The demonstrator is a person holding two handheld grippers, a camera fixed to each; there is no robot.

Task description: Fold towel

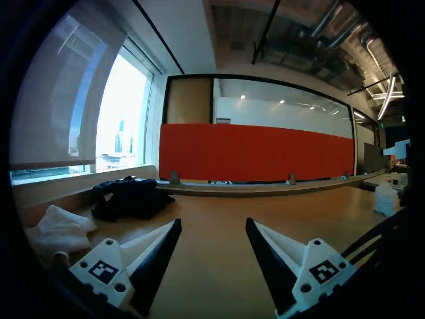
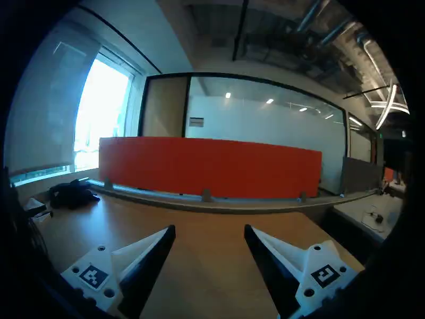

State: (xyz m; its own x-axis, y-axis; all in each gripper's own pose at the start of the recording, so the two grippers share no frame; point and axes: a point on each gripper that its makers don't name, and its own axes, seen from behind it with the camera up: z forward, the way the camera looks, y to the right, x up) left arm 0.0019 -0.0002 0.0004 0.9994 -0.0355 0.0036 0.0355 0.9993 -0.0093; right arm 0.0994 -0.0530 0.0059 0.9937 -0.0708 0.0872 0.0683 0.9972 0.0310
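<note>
Wooden desk (image 1: pixel 212 276): under both grippers.
Left gripper (image 1: pixel 213 220): jaws wide, empty.
Right gripper (image 2: pixel 210 227): jaws wide, empty.
Left gripper view: white crumpled towel (image 1: pixel 59 229) at desk's left edge, near dark bundle (image 1: pixel 130 198).
Markings: square codes (image 1: pixel 103 271) on jaws.

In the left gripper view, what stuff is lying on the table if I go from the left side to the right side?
white crumpled cloth → black bundle of clothes → white stack at the far right edge
</note>
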